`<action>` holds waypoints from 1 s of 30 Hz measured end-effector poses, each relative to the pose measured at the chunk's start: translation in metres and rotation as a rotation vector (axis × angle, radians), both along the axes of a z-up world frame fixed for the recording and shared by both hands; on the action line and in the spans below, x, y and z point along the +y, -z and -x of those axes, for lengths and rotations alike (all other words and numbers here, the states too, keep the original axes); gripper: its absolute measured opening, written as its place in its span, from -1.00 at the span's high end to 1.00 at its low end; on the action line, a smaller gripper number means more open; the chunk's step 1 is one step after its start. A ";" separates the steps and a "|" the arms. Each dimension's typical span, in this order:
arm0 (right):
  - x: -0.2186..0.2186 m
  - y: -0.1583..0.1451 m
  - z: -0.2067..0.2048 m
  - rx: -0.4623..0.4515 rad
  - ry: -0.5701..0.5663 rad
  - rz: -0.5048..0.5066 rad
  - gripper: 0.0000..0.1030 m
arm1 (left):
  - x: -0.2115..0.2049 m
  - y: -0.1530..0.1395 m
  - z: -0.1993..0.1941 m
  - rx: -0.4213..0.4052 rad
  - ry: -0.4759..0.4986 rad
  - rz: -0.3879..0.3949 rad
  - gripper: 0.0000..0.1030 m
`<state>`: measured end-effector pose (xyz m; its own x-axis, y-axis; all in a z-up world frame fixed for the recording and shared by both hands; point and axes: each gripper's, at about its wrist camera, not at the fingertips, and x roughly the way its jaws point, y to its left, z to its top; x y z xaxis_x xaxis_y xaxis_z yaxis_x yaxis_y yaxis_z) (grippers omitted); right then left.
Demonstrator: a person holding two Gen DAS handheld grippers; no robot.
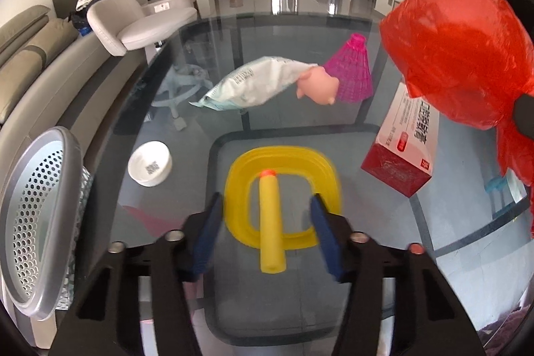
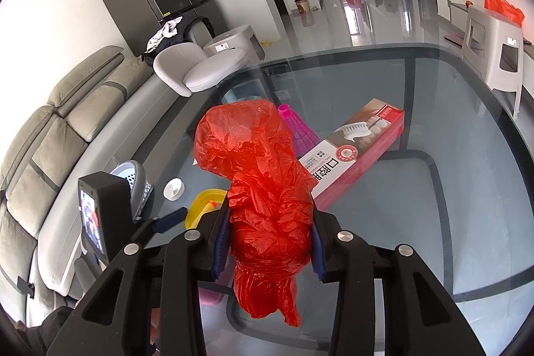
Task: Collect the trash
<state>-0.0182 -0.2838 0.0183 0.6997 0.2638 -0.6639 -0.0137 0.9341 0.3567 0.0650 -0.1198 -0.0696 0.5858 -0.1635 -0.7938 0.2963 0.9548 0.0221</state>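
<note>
Trouble could start at the left, where the silver bin [image 1: 36, 219] stands off the glass table [image 1: 300, 32]'s edge while the left gripper [image 1: 267, 232] hangs wide open and empty around a yellow foam stick [image 1: 271, 222] lying across a yellow lid [image 1: 283, 162], so closing carelessly might roll the stick away or drag the lid. Further right, the right gripper [image 2: 269, 242] pinches a crumpled red bag [image 2: 263, 189] above the table near a long box [image 2: 353, 155]; slippery plastic could slide free or snag the box.

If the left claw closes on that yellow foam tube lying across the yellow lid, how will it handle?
The foam tube looks soft and light, so it probably squashes a little between the pads. Being round, it may roll off the yellow lid if nudged. The left claw already straddles it, open.
</note>
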 end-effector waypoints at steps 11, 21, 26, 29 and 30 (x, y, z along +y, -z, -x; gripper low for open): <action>0.000 -0.002 0.000 -0.004 -0.015 -0.015 0.27 | 0.002 -0.003 0.001 0.007 0.012 0.030 0.71; 0.005 -0.001 -0.002 -0.003 -0.025 -0.015 0.27 | 0.015 -0.012 0.007 0.032 0.031 0.100 0.72; 0.015 0.001 -0.005 0.002 -0.039 0.001 0.26 | 0.022 -0.014 0.012 0.032 0.038 0.100 0.72; 0.019 0.003 -0.008 0.008 -0.045 0.008 0.26 | 0.028 -0.015 0.015 0.054 0.051 0.133 0.71; 0.020 0.003 -0.009 0.009 -0.048 0.008 0.26 | 0.030 -0.016 0.014 0.059 0.052 0.139 0.71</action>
<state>-0.0094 -0.2634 0.0153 0.6807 0.2910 -0.6723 -0.0551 0.9355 0.3491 0.0506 -0.0899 -0.0540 0.5266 -0.3033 -0.7942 0.3424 0.9307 -0.1285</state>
